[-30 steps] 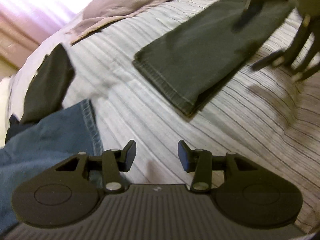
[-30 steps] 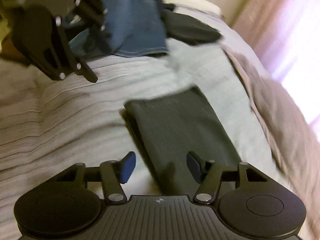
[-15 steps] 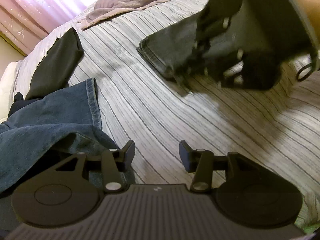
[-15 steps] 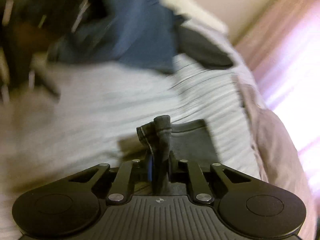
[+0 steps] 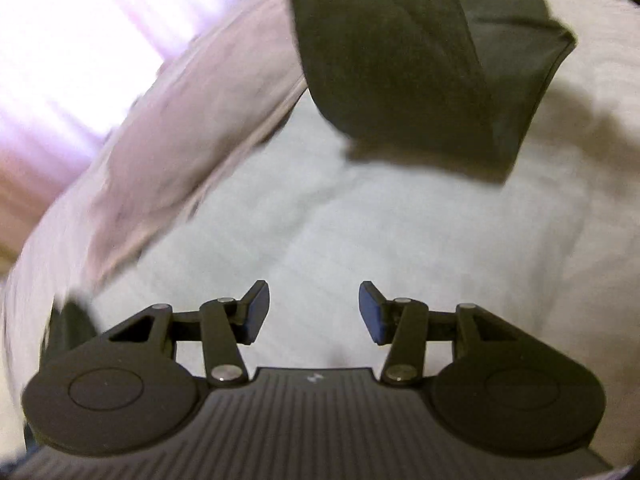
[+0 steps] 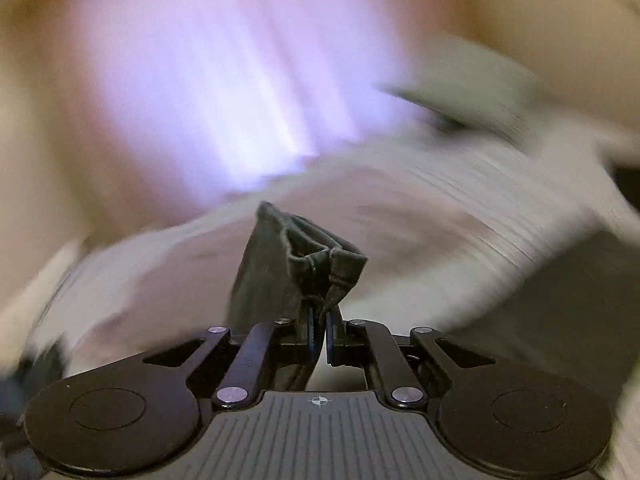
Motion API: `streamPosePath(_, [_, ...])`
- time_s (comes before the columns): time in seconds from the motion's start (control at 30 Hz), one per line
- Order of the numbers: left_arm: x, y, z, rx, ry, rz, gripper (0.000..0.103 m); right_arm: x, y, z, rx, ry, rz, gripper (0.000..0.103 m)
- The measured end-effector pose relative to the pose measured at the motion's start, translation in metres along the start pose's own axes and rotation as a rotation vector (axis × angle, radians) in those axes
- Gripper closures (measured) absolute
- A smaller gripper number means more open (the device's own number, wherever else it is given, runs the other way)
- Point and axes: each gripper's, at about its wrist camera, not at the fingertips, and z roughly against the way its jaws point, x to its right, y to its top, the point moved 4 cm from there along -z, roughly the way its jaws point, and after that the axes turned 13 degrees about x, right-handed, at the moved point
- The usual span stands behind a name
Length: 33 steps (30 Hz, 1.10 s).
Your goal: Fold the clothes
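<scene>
Dark grey trousers hang lifted above the striped bedspread in the left wrist view, one leg draped over the rest. My left gripper is open below them, nothing between its fingers. In the right wrist view my right gripper is shut on the bunched hem of the dark grey trousers, which rises in a crumpled peak ahead of the fingers. The surroundings in that view are heavily blurred.
A mauve blanket lies along the left of the bed beside a bright curtained window. A dark garment edge shows at the lower left. The striped bedspread stretches to the right in the right wrist view.
My right gripper shut on the trouser hem and has lifted it, swinging toward the window. The left gripper turned away from the blue jeans and stays open.
</scene>
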Motion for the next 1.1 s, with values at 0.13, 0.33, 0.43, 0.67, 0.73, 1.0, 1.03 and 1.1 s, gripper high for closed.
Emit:
streamPosePath(0.13, [0.032, 0.054, -0.031, 0.037, -0.062, -0.074, 0.057, 0.130, -0.043, -0.035, -0.215, -0.185, -0.291, 0.088])
streamPosePath(0.33, [0.067, 0.100, -0.067, 0.039, -0.128, -0.125, 0.056, 0.156, -0.048, -0.023, -0.198, -0.178, -0.390, 0.048])
streamPosePath(0.43, [0.081, 0.118, -0.085, 0.034, -0.153, -0.139, 0.055, 0.155, -0.048, -0.031, -0.229, -0.194, -0.383, 0.049])
streamPosePath(0.67, [0.100, 0.143, -0.124, 0.028, -0.186, -0.166, 0.055, 0.143, -0.031, -0.054, -0.268, -0.138, -0.142, 0.073])
streamPosePath(0.73, [0.101, 0.141, -0.132, 0.018, -0.193, -0.172, 0.055, 0.148, -0.030, -0.053, -0.289, -0.173, -0.103, 0.072])
streamPosePath(1.0, [0.068, 0.108, -0.147, -0.025, -0.218, -0.200, 0.055, 0.093, -0.040, -0.005, -0.301, -0.087, -0.025, 0.036])
streamPosePath(1.03, [0.062, 0.104, -0.150, -0.031, -0.222, -0.186, 0.055, 0.085, -0.047, -0.002, -0.317, -0.072, -0.053, 0.036])
streamPosePath(1.1, [0.047, 0.099, -0.156, -0.035, -0.226, -0.131, 0.055, 0.077, -0.062, -0.003, -0.338, -0.082, -0.116, 0.036])
